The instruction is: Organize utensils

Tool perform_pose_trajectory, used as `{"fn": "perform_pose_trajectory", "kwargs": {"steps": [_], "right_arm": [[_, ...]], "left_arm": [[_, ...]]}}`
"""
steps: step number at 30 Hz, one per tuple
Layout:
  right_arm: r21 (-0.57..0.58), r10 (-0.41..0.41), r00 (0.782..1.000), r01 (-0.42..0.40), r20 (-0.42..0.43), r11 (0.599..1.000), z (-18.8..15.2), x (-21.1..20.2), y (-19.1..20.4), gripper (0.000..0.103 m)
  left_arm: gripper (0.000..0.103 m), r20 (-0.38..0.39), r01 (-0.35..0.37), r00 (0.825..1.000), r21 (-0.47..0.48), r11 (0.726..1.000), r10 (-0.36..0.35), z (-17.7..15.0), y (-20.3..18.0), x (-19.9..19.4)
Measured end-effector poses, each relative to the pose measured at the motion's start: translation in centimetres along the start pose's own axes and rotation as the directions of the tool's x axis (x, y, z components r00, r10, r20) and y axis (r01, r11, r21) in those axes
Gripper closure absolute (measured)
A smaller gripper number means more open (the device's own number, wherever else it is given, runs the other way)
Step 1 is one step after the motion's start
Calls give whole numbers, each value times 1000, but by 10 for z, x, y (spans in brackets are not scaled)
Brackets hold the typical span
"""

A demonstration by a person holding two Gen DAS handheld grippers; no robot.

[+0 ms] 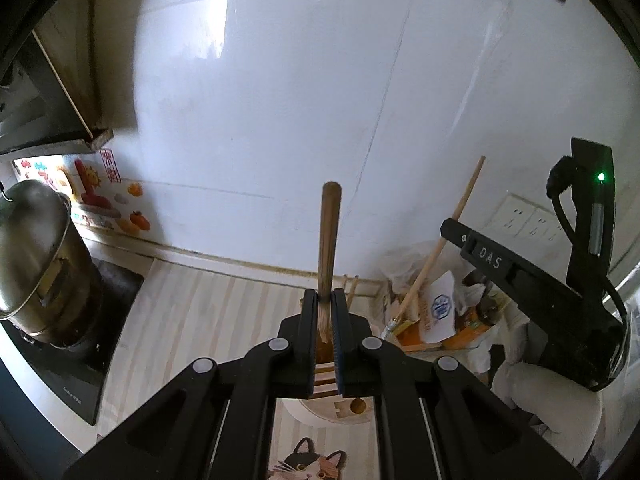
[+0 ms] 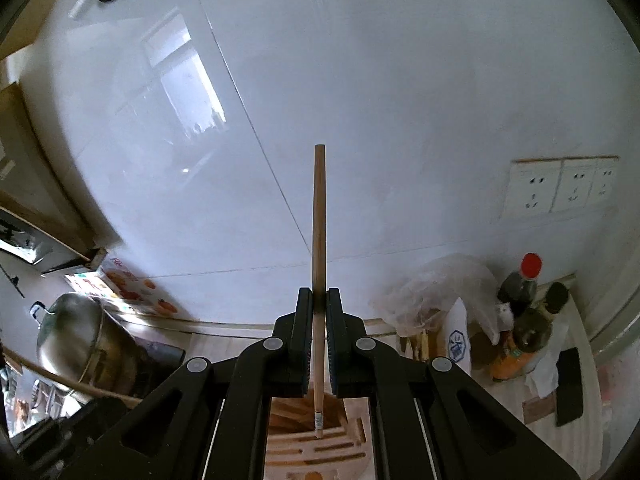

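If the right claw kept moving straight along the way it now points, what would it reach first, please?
Most likely the white tiled wall. The right claw, shut on a thin wooden stick, faces it with nothing between, though depth is unclear.

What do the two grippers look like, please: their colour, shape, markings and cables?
Both the left gripper and the right gripper are matte black plastic, with two flat parallel fingers on angular linkage arms joined by round grey pivot caps. In the left wrist view, the right gripper's body shows white "DAS" lettering, a green light and a black cable.
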State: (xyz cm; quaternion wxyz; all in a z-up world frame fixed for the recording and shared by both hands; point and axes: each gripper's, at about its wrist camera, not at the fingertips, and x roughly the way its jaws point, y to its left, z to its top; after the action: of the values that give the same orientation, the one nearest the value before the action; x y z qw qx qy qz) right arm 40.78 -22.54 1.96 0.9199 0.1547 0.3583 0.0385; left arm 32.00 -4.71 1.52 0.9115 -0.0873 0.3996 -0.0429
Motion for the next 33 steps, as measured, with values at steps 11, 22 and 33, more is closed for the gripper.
{"fn": "perform_pose_trajectory", "kwargs": {"steps": [11, 22, 33], "right_arm": [[0, 3, 998, -3, -70, 1000, -11, 53, -9, 96], [-16, 45, 985, -48, -169, 999, -19, 51, -17, 79], [-70, -12, 997, 6, -78, 998, -31, -18, -16, 38]], "left_arm": [[98, -133, -11, 991, 7, 1000, 11, -9, -4, 57], [33, -44, -118, 992, 31, 993, 119, -10, 7, 20], [2, -9, -206, 978, 32, 978, 206, -34, 27, 16]]}}
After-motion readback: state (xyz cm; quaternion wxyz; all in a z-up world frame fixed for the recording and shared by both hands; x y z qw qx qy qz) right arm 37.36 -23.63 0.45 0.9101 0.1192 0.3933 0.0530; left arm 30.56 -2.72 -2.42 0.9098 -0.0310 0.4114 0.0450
